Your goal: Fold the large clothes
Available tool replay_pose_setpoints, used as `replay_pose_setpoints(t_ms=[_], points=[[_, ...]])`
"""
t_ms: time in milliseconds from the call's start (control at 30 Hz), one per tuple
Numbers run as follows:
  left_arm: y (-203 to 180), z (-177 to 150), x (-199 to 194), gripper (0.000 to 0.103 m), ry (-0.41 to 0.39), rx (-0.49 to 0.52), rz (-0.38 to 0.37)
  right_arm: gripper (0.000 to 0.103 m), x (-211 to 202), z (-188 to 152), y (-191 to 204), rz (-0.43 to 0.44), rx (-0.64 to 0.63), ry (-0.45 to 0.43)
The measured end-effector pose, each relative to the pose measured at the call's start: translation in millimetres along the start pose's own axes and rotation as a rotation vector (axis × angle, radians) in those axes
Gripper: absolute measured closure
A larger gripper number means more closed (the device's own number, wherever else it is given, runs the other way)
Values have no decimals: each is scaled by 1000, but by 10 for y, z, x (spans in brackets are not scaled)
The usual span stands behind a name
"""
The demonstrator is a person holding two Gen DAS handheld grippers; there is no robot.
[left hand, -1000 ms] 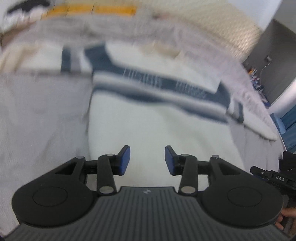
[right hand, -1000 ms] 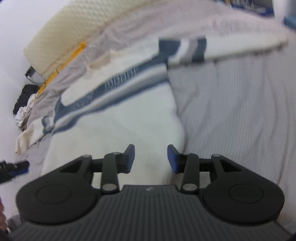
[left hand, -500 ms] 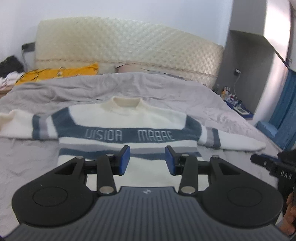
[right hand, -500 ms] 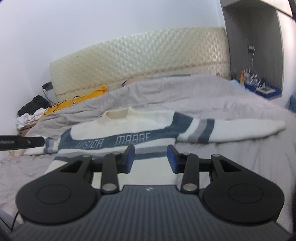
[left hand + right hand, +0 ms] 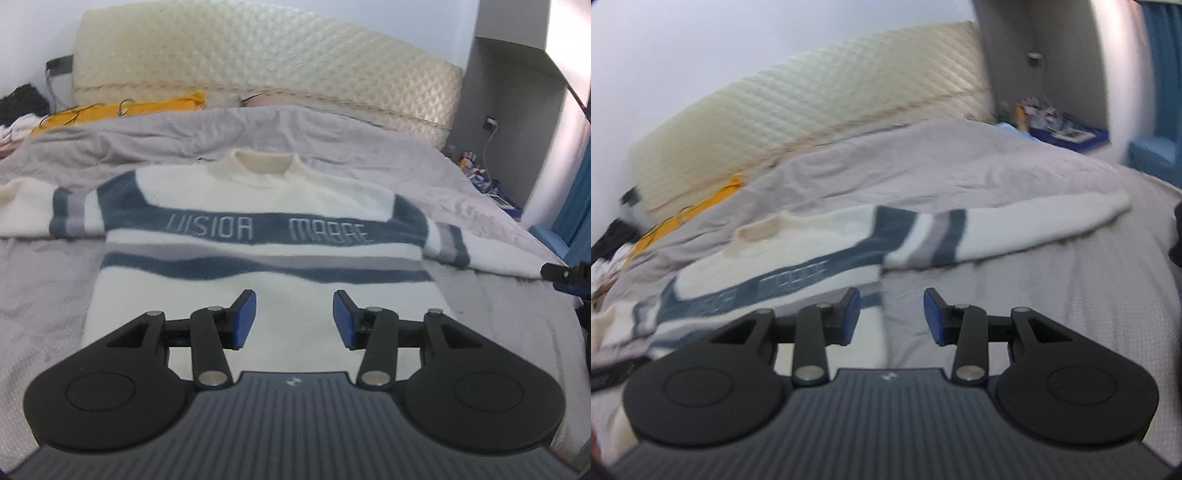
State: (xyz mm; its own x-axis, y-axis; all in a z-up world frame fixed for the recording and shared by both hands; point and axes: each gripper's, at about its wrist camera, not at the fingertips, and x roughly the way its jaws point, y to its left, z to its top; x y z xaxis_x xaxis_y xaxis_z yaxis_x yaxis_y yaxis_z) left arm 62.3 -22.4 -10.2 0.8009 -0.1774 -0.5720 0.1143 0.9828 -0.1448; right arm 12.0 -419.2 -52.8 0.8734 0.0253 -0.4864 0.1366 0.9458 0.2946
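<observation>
Sweater (image 5: 258, 302): cream knit with dark blue and grey bands, lying flat and front-up on the bed cover (image 5: 369, 147); collar toward the headboard (image 5: 258, 55), hem toward the cameras.
Sweater lettering: pale characters run across the wide blue chest band; legible in the left wrist view, smeared by blur in the right wrist view.
Sweater sleeves: both spread straight out to the sides; each carries a blue-grey-blue stripe group near the shoulder. The right sleeve (image 5: 1015, 229) extends across the cover toward the right edge of the bed.
Left gripper (image 5: 294, 319): hovers over the lower body of the sweater, aimed along its centre line toward the collar.
Left gripper fingers (image 5: 243, 317): blue pads stand moderately apart and are spreading; nothing between them, no cloth pinched.
Right gripper (image 5: 891, 315): hovers at the right side edge of the sweater body, below the right sleeve; its black tip also shows at the right edge of the left wrist view.
Right gripper fingers (image 5: 849, 314): blue pads stand partly apart with a clear gap; only cover and sweater edge show behind the gap, nothing gripped.
Bed cover: grey, wrinkled, lying under the whole garment.
Headboard: cream quilted panel against the wall.
Yellow cloth (image 5: 122, 110): lies at the head of the bed, left of the collar, well apart from the sweater.
Bedside niche (image 5: 1060, 129): small mixed items, too blurred to identify.
</observation>
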Motion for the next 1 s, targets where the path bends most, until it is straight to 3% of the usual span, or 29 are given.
replay_pose_setpoints(t_ms=[133,300,567,600,667,700,933,1000], points=[[149,-25,90,46,12,-57,3,61,348,193,-223,-45,139,36],[283,-86,172,44,26,-124,-2,61,833,381,-520,-181,259,51],[303,-155,263,42,48,-141,26,59,1443,368,-1174,-338,389,61],[301,-160,277,42,49,-141,30,56,1502,364,-1262,-333,419,66],[300,-169,314,41,53,-143,36,18,1598,316,-1485,-286,523,56],[295,-175,331,41,56,-144,38,13,1629,293,-1583,-271,570,46],[276,-208,528,41,95,-146,59,16,1921,58,-2368,-133,923,-83],[272,-211,590,41,105,-147,66,16,1994,22,-2566,-93,954,-150]])
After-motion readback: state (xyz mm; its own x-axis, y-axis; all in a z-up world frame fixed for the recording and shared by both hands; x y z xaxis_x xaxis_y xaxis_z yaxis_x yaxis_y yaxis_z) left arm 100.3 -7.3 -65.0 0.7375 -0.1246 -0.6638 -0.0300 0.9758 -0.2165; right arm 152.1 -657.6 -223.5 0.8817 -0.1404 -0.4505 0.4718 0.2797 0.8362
